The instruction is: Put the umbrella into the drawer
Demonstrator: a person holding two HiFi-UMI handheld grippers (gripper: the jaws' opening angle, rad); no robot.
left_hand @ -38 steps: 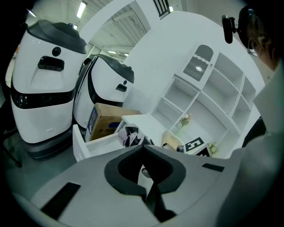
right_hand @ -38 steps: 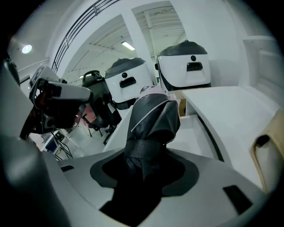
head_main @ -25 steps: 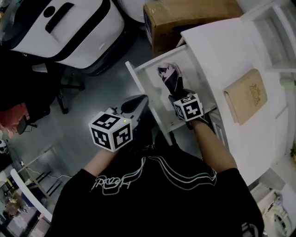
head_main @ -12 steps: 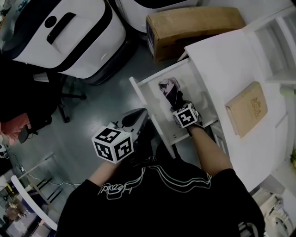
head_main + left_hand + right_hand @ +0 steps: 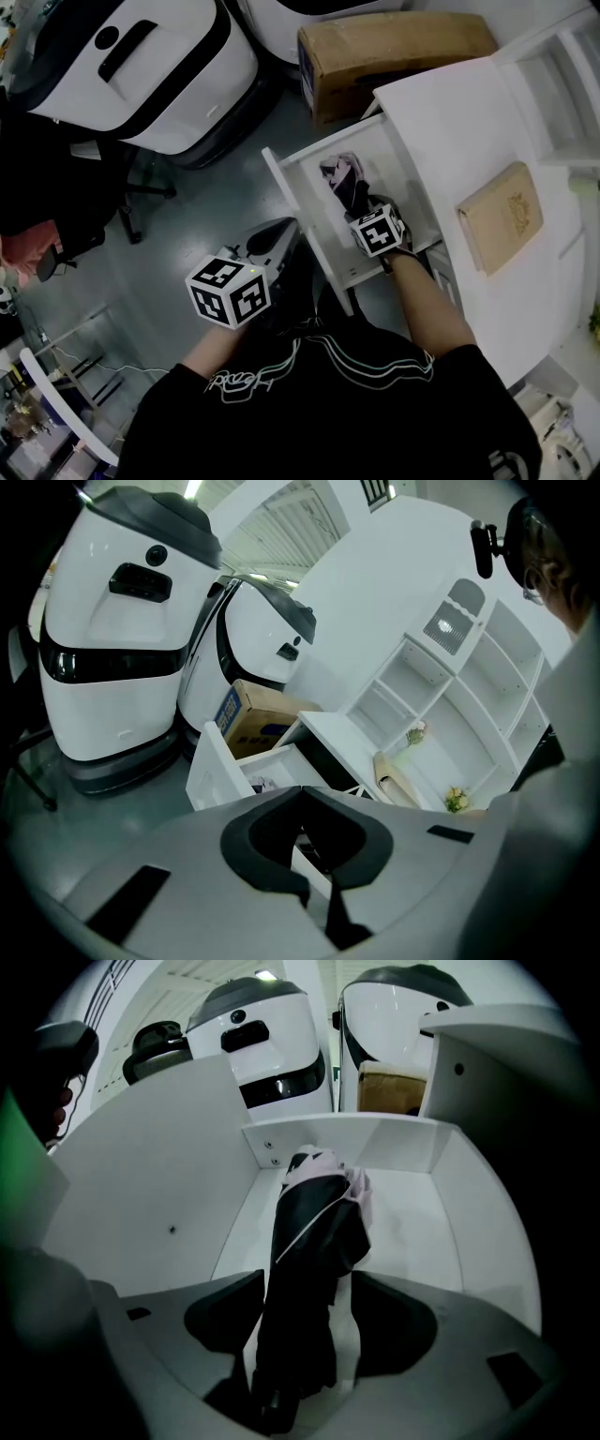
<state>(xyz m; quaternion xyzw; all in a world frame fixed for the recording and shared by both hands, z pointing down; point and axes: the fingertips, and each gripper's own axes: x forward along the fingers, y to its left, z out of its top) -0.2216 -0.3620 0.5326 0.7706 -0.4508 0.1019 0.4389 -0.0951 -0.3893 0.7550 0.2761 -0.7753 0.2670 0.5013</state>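
A folded black umbrella (image 5: 343, 178) with a pale patterned end lies lengthwise in the open white drawer (image 5: 291, 192). In the right gripper view, the umbrella (image 5: 314, 1241) runs from between my jaws toward the drawer's (image 5: 159, 1185) far wall. My right gripper (image 5: 366, 210) points steeply down into the drawer. Its jaws have just been opening, and the right gripper (image 5: 309, 1335) stands open around the handle end, with a gap on the right side. My left gripper (image 5: 279, 225) hangs outside the drawer front, over the floor. In its own view the left gripper (image 5: 314, 892) looks shut on nothing.
The drawer sticks out of a white desk (image 5: 450, 112) that bears a beige book (image 5: 499, 216). A cardboard box (image 5: 394, 47) and white machines (image 5: 141, 56) stand on the floor beyond. A black chair (image 5: 56, 206) is at the left, white shelves (image 5: 562, 66) at the right.
My right gripper has sunk a little deeper into the drawer with the umbrella. The left gripper has stayed about where it was.
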